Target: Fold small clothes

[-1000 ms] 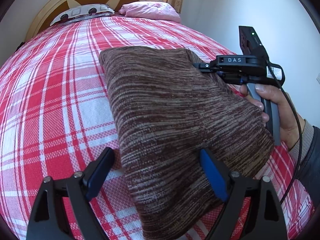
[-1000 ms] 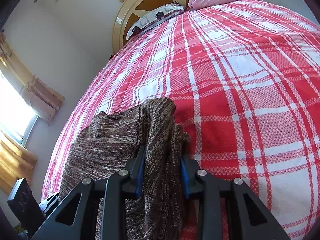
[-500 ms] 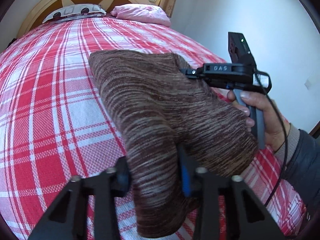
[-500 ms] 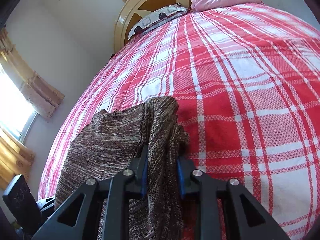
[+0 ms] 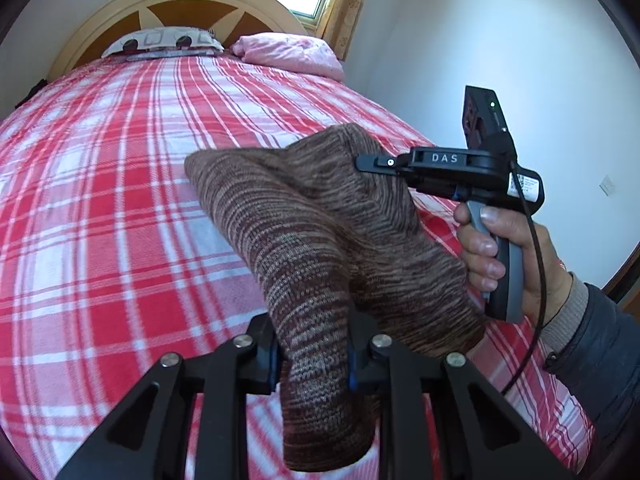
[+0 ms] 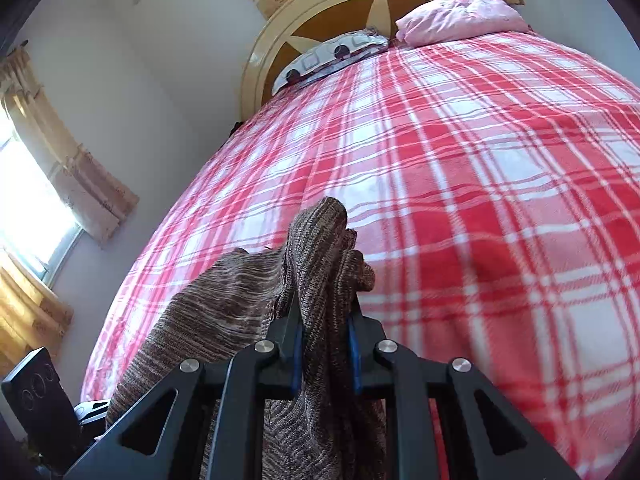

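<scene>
- Two grippers, each clamped on the same brown knit garment. The left gripper has just been closing and now pinches a bunched fold at the garment's near end; cloth fills the gap between its blue pads.
- The right gripper, likewise just closing, pinches a thick gather of several layers at the garment's right edge. In the left wrist view its black body, marked "DAS", meets the cloth from the right, held by the person's hand.
- The garment hangs between the two grips, raised off the red-and-white plaid bedspread, with its far corner sagging toward the bed. Whether any part touches the bedspread cannot be told.
- Handling, as judged: soft, limp and light, with a coarse knit that resists slipping. It drapes and bunches rather than holding an edge, so holds belong at corners or along a folded edge, with all layers caught together.
- Beyond lie a patterned pillow and a pink pillow against the arched headboard.
</scene>
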Demonstrator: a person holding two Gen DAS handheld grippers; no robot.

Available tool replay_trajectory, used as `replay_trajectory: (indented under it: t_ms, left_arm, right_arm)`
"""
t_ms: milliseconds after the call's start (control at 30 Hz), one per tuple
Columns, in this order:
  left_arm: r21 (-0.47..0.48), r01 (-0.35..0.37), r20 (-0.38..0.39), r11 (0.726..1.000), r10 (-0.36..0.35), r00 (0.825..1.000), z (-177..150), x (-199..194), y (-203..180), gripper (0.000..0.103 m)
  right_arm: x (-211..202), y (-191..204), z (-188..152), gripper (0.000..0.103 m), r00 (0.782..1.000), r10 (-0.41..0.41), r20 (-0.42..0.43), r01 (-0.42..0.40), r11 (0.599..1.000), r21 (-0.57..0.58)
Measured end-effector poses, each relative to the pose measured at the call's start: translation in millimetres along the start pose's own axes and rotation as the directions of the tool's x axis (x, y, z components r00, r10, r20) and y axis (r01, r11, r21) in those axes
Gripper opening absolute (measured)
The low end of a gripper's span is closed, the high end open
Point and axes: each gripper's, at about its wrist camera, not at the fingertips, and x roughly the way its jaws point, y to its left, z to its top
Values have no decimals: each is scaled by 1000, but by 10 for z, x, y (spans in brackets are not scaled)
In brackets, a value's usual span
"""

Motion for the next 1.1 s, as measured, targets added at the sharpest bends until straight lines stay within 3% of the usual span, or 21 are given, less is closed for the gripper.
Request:
replay_trajectory:
  t_ms: [267, 567, 833, 1100]
  left_arm:
    - [-21, -58, 63, 998, 60, 996, -232, -622, 240, 24]
    - [-93, -143, 123, 985, 153, 980, -577, -1276, 603, 24]
    - [-151, -240, 143, 959, 262, 955, -903, -1756, 926, 24]
    - [-253, -285, 141, 924, 327, 935, -1239, -2087, 1281, 24]
  right_arm:
    - [-8, 714, -174, 17, 994, 108, -3, -108, 993, -38]
    - [250, 1603, -434, 17, 975, 217, -41, -220, 971, -89]
    - [628, 2361, -658, 17, 953, 286, -106, -298, 945, -134]
    - [1037, 2906, -858, 17, 922, 340, -185, -368, 918, -149]
